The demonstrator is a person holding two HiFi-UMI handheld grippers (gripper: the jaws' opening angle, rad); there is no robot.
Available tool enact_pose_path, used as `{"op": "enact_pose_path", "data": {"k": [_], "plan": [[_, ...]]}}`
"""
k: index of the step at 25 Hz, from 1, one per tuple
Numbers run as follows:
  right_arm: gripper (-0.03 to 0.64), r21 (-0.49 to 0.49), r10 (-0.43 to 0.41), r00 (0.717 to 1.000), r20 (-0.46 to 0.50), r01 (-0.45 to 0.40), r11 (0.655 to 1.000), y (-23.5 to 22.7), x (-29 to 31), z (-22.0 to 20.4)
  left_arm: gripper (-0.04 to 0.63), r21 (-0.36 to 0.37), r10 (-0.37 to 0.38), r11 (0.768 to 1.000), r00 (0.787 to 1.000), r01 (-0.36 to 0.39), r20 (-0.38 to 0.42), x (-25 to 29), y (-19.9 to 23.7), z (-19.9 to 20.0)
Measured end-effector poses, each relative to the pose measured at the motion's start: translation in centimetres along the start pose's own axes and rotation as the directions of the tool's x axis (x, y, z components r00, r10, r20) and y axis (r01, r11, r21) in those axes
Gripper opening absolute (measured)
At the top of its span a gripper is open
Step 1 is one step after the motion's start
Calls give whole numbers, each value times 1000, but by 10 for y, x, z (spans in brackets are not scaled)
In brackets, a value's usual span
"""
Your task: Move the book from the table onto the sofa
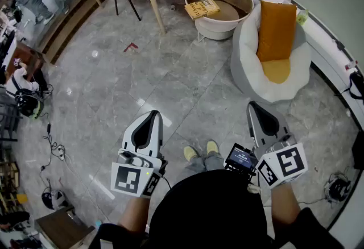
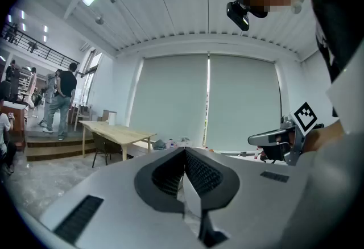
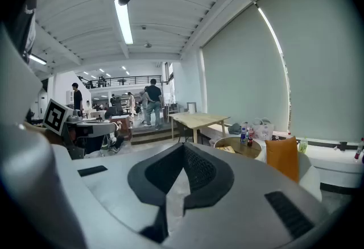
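Approach step: your left claw (image 1: 150,115) and right claw (image 1: 254,107) are closed, empty. Next, advance to the book (image 1: 202,8) on the far bench (image 1: 216,29).

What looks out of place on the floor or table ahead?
The yellow book lies askew at the round table's near rim, one corner seemingly overhanging. A small red object lies loose on the grey floor tiles.

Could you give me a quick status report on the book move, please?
Left gripper and right gripper shut, empty, over the floor. Book on the round table, untouched. Sofa beside it, orange cushion on it. No obstacle seen ahead.
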State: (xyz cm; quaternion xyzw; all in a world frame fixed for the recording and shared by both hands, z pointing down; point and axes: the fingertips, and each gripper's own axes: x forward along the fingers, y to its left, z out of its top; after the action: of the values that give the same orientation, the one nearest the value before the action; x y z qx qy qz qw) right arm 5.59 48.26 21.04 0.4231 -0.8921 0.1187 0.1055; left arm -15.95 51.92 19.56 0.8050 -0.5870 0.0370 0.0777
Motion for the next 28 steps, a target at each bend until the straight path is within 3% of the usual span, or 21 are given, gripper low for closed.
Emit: {"op": "enact_pose_path", "data": {"k": [6,12,21,28], "plan": [[5,6,-18,1000,11,18,1000,18,7,4,9,7,-18,1000,1000,18,20,-7,13,9],[5,82,2,999,48,-6,997,34,15,7,9,36,-13,999,999,11,42,-16,28,15],[5,-3,21,1000,8,-21,1000,76,35,9,9,19,-29,999,998,28,64,-30,57,17],[5,-19,27,1000,-4,-27,999,77,49,15,9,12,-42,999,996,41,84,-22,63,22]]}}
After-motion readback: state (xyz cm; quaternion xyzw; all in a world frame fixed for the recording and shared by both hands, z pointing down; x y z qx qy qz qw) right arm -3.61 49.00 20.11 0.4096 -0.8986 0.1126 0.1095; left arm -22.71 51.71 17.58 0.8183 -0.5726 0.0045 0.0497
